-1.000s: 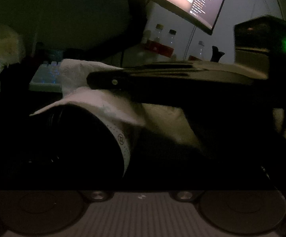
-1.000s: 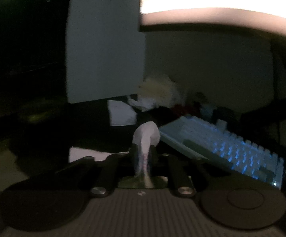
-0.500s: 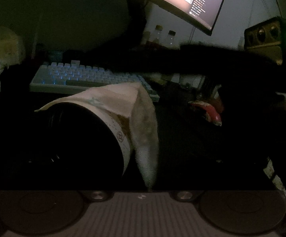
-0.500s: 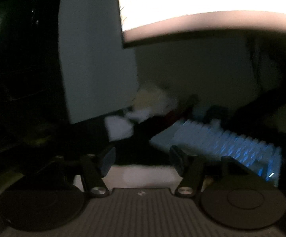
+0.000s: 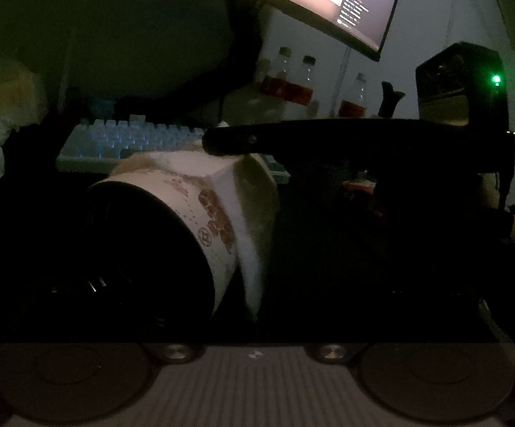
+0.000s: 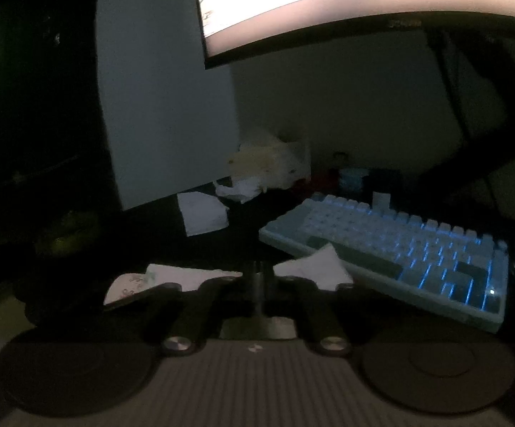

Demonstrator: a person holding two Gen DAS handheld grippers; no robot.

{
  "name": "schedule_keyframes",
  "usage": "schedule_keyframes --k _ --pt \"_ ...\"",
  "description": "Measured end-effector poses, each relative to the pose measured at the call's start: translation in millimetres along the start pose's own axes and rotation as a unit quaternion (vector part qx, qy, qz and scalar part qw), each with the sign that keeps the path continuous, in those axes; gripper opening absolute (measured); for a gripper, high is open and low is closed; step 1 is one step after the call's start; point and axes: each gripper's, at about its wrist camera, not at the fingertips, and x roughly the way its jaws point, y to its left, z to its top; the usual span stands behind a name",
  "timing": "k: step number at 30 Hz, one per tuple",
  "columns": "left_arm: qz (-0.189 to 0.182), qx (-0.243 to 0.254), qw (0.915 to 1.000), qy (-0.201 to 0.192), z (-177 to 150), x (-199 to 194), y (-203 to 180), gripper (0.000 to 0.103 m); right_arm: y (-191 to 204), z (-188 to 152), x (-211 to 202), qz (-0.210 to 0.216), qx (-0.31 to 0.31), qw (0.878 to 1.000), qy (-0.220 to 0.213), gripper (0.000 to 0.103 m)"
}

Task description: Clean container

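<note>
Dark round container [image 5: 122, 249] lies on side close below your left gripper, mouth draped in white printed paper tissue [image 5: 222, 206]

Left gripper: fingers not visible, can't tell its state

Right gripper [image 5: 214, 144] reaches in from right, jaws together at tissue's top fold; whether they've caught it, hard to tell in this light

Risks, as I read it:
- thin tissue tears if you tug sideways
- pinch slips, tissue drops onto dark surface [image 5: 328, 267]
- container rolls toward blue backlit keyboard [image 6: 400, 245] if left hold is loose

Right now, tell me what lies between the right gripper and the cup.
A white tissue, draped over the cup; the right gripper pinches its top fold. The left wrist view shows it.
</note>
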Motion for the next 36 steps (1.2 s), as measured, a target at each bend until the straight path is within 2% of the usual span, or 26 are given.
schedule_keyframes --k 3,5,7,8,10,13,15,18,21,24,26,30,32,36 --pt "0.007 0.008 0.9999 -0.003 -2 0 -3 0.103 9 1 1 0.003 0.006 1.000 0.002 0.004" --pt "0.011 0.015 0.9998 -0.002 -2 1 -5 0.103 23 2 3 0.043 0.001 0.999 0.007 0.004" --pt "0.010 0.014 0.9999 -0.001 -2 1 -4 0.103 40 2 3 0.051 -0.036 0.998 0.005 0.004" --pt "0.008 0.013 0.9999 -0.002 -2 0 -4 0.103 45 2 4 0.045 -0.059 0.997 0.005 0.004" --pt "0.006 0.012 0.9999 -0.002 -2 -1 -3 0.103 40 4 5 0.036 -0.065 0.997 0.011 0.004" --pt "0.007 0.014 0.9999 -0.003 -3 -2 -3 0.103 11 7 10 -0.032 -0.038 0.999 0.019 0.005" --pt "0.008 0.016 0.9998 -0.004 -3 -2 -4 0.103 -3 8 11 -0.054 -0.010 0.998 0.023 0.005" --pt "-0.002 0.014 0.9999 -0.008 -5 -2 -4 0.103 7 9 9 -0.035 -0.007 0.999 0.027 0.007" --pt "-0.017 0.009 0.9998 -0.010 -7 -4 -4 0.103 29 7 7 0.023 -0.026 0.999 0.027 0.007" --pt "-0.031 0.013 0.9994 -0.007 -9 -5 -8 0.103 37 7 7 0.045 -0.041 0.998 0.032 0.007" --pt "-0.028 0.028 0.9992 -0.005 -12 -6 -14 0.103 25 8 8 0.026 -0.034 0.998 0.038 0.007" --pt "-0.032 0.038 0.9987 -0.007 -16 -10 -20 0.103 -6 7 9 -0.048 -0.002 0.998 0.046 0.007" --pt "-0.038 0.039 0.9985 -0.007 -17 -11 -21 0.103 -6 6 5 -0.053 0.002 0.998 0.046 0.010" --pt "-0.039 0.040 0.9984 -0.003 -18 -11 -26 0.103 24 -1 -9 0.019 -0.040 0.999 0.029 0.010"
